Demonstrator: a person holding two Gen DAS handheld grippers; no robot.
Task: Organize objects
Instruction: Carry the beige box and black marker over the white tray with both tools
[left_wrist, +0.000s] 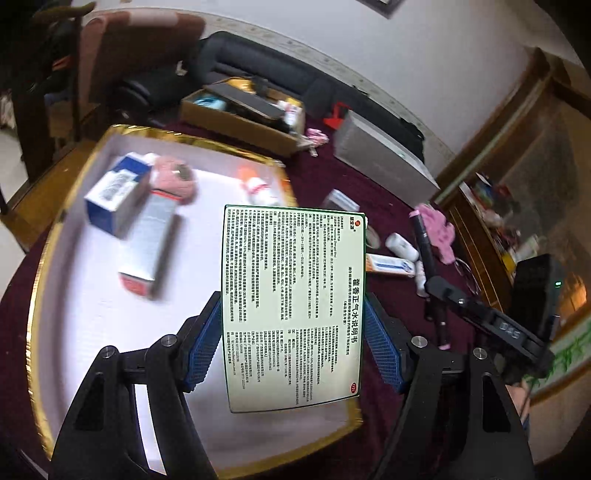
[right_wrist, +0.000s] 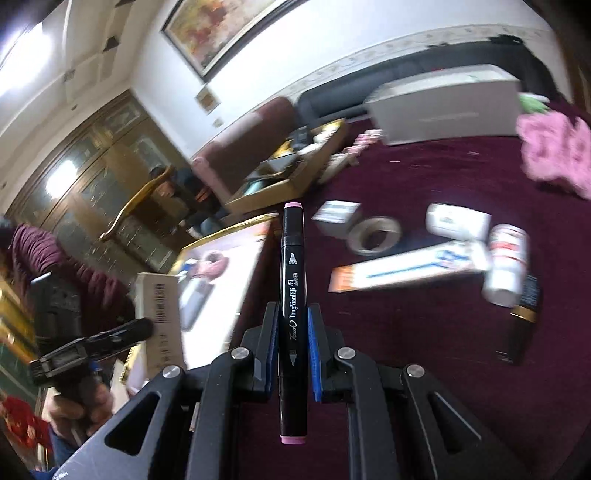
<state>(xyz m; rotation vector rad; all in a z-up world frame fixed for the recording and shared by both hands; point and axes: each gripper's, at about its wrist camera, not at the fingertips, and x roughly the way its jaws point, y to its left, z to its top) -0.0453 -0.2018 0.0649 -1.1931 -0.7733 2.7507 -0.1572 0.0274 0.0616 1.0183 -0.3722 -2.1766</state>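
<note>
Mid-transfer, both hands loaded. Left gripper (left_wrist: 293, 334) pinching a green-edged medicine box (left_wrist: 291, 306) by its two long sides, blue pads (left_wrist: 205, 343) pressed flat against it, printed leaflet face up toward the cam; box hanging over the near right corner of the gold-rimmed tray (left_wrist: 40, 266), clear of the white floor. Already in tray: blue-and-white carton (left_wrist: 114, 195), long grey-and-red carton (left_wrist: 149, 245) lying next to it, pink soft thing (left_wrist: 173, 177), small white bottle (left_wrist: 260, 188) at the far side; all blurred, so exact contact betw. them unclear. Right gripper (right_wrist: 293, 343) clamped tight on a black art marker (right_wrist: 293, 306), pink caps at both ends, barrel running along the fingers, tip pointing fwd over the maroon tablecloth (right_wrist: 424, 332), just right of the tray edge. Still loose on the cloth: tape roll (right_wrist: 375, 234), long white-orange carton (right_wrist: 402, 273), white bottle (right_wrist: 506, 262), a few small boxes, pink cloth (right_wrist: 554, 151). Step in hand, by judgement: carrying box and marker to the tray. Next move prob.: lower box onto a bare patch near the front, spread the pads only once it rests flat, w/o knocking the cartons; then bring marker across the rim, lay it lengthwise so it can't roll.
</note>
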